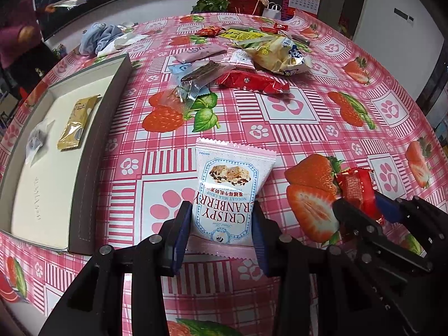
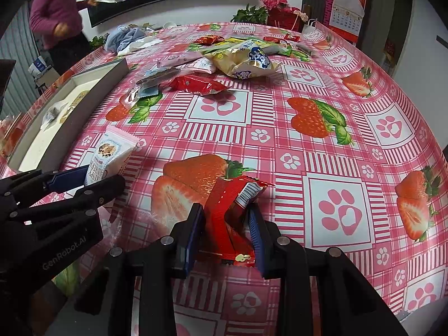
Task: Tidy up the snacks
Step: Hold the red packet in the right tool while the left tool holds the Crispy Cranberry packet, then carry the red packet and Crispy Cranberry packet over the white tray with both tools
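My left gripper [image 1: 221,212] is shut on a white and pink Crispy Cranberry packet [image 1: 228,187], its blue pads pressing both long sides near the table's front. The same packet [image 2: 112,156] and left gripper [image 2: 81,177] show at the left of the right wrist view. My right gripper [image 2: 225,215] is shut on a red snack packet [image 2: 232,210] with a barcode, crumpled between the pads. In the left wrist view that red packet [image 1: 357,189] sits at the right, between the fingers of the right gripper [image 1: 361,204]. A pile of snacks [image 1: 238,58] lies far across the table.
A grey open box [image 1: 84,168] with a cream floor stands at the left, holding a gold packet [image 1: 75,126] and a clear wrapped one [image 1: 36,142]. Blue cloth [image 1: 100,36] lies beyond it. A person in purple [image 2: 56,14] stands by the screen. Flowers [image 2: 277,8] are at the far edge.
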Motion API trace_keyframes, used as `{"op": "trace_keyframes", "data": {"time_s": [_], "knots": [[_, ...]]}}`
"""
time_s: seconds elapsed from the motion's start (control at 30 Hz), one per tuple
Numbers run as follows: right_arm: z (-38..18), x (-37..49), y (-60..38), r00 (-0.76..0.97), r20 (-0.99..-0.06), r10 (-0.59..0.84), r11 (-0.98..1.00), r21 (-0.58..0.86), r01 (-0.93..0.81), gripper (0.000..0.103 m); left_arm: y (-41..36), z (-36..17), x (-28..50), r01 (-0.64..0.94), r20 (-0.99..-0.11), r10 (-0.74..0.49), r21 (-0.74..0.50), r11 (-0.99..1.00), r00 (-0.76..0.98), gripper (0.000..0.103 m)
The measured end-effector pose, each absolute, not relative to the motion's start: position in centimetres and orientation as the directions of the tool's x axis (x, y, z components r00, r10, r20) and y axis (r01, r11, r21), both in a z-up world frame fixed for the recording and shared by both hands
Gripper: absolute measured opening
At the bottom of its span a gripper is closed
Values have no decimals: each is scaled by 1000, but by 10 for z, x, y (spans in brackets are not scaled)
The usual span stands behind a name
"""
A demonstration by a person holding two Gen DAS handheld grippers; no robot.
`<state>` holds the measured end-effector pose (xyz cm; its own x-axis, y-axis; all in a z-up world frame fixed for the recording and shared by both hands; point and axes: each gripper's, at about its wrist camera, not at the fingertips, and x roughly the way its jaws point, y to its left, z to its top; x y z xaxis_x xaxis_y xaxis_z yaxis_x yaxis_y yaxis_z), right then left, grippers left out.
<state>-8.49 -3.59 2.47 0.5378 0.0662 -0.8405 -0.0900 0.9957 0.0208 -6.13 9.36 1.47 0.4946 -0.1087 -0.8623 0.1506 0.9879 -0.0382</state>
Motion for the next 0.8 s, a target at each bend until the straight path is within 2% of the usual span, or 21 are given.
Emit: {"op": "trace_keyframes", "data": {"time_s": [0.8], "knots": [[31, -84, -32, 527, -847, 69, 995, 17, -103, 35, 102, 26, -60, 128, -866, -99, -41, 991, 491, 44]]}}
